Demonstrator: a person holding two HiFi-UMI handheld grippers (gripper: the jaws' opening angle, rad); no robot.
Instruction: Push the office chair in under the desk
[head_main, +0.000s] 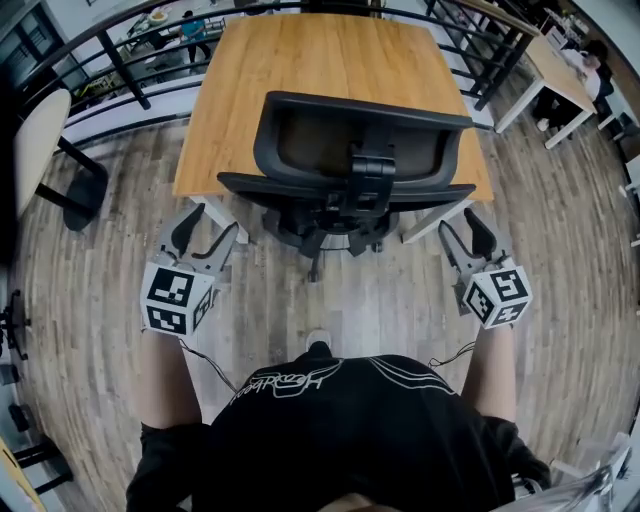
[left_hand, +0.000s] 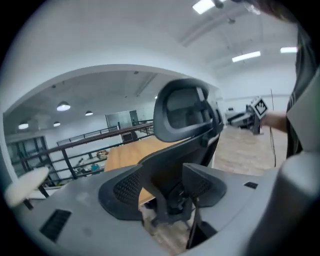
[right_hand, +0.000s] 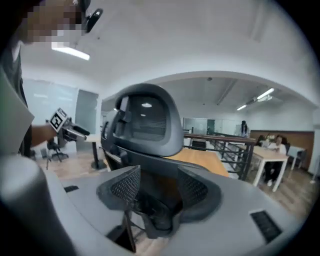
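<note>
**Plank floor (head_main: 400, 300), office chair (head_main: 360, 150) drawn up to the desk (head_main: 330, 60)**

The office chair stands at the desk's near edge with its backrest turned toward the person. The backrest's width runs along that edge. The left gripper (head_main: 208, 228) and right gripper (head_main: 463, 225) flank the chair, each clear of it, with jaws spread and holding nothing.

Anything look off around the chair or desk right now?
Nothing stands out. The office chair stands upright and square to the desk; the left gripper and right gripper are open, empty, clear of it.
</note>
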